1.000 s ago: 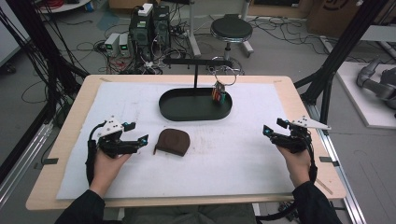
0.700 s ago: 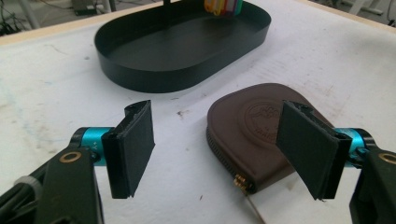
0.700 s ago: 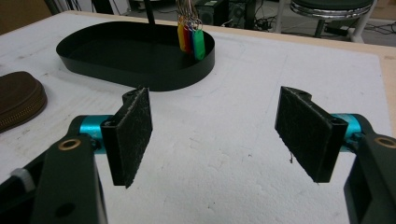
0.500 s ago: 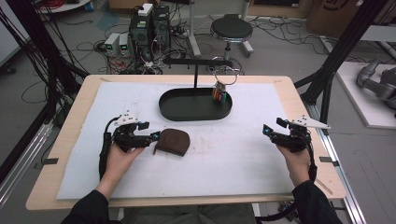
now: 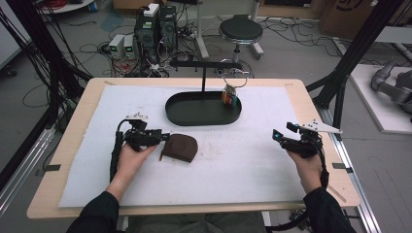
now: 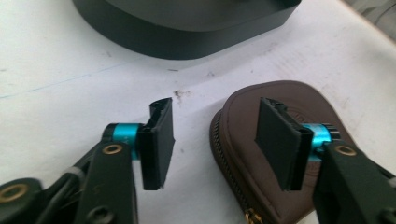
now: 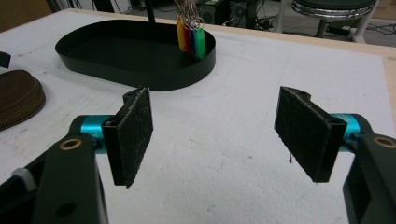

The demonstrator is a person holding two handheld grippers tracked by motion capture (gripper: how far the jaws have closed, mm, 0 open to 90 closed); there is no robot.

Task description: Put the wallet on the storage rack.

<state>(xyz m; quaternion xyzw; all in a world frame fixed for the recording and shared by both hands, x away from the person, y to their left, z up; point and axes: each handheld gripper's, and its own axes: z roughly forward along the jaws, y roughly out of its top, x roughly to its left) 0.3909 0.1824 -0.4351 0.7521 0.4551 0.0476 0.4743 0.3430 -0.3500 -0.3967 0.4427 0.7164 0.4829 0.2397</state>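
While the left gripper (image 5: 163, 137) has slid up to the brown pouch (image 5: 180, 147), its fingers (image 6: 156, 140) have been narrowing, one over its edge, not yet gripping; the right gripper (image 5: 277, 136) hovers wide, well apart.

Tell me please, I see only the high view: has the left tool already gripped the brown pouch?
Observer: Not yet. The left tool has just been closing. The zipped edge of the pouch lies between its pads, but they do not press on it.
Operator: Where is the zipper pull?
Observer: A small brass part, perhaps the pull, shows at the zip's near end, by the tool's body.
Operator: And the right tool?
Observer: The right tool stands open over the bare white mat.
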